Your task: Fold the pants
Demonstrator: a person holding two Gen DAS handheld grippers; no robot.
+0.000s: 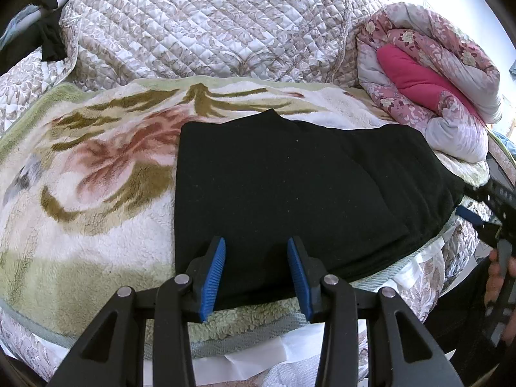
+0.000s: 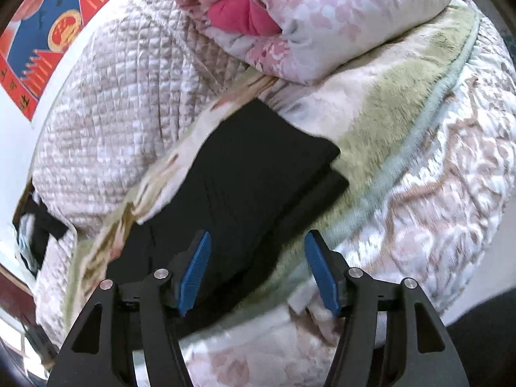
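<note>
Left wrist view – pants: the black pants (image 1: 290,193) lie already folded into a compact, layered slab on the fleece floral blanket (image 1: 96,167), with the quilted cover (image 1: 193,25) bunched behind and a rolled pink duvet (image 1: 429,74) to the far right
Left wrist view – left gripper: the left gripper (image 1: 256,258) hovers over the near edge of the slab, its jaws about half apart with no cloth pinched between the blue pads
Left wrist view – right gripper: its black frame sits at the right rim, just off the slab's right end, held by the person's hand (image 1: 498,277)
Right wrist view – right gripper: the right gripper (image 2: 258,267) has its jaws spread wide and empty; the left pad sits over black cloth, the right pad over the blanket
Right wrist view – pants: two stacked layers show at the far corner (image 2: 322,161), slightly offset
Step judged: likely squaring up the finished fold, or one last halving
Doing it well: take every layer at the edge together, lift low, lay the edges flush, then smooth outward so the fleece does not drag the bottom layer
</note>
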